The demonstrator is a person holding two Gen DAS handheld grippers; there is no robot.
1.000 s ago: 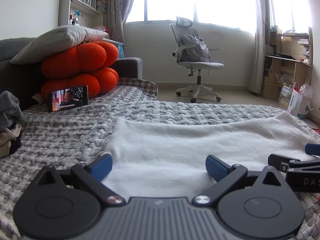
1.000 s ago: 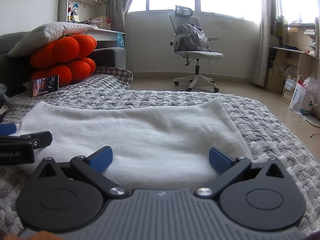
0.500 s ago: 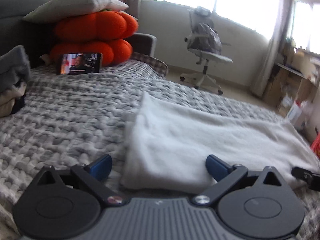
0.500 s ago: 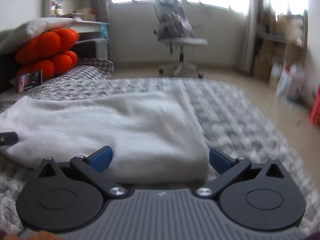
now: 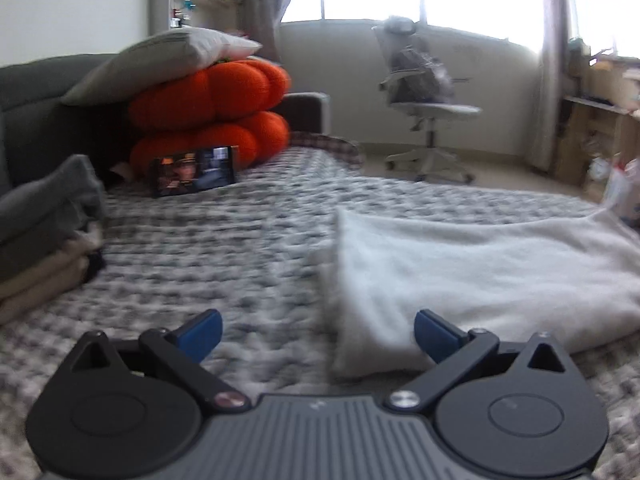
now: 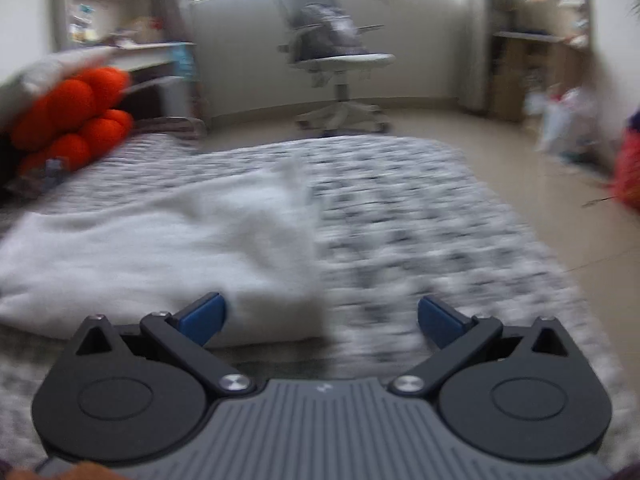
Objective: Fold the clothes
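Both grippers (image 5: pixel 318 334) (image 6: pixel 320 318) wide (empty) at white garment's (image 5: pixel 460 264) ends.

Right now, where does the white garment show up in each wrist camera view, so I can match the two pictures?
Left wrist view: the white garment fills the lower right, its left end just ahead of the open left tool.
Right wrist view: it fills the lower left, its right end just ahead of the open right tool.
Shared landmark: the office chair by the window.
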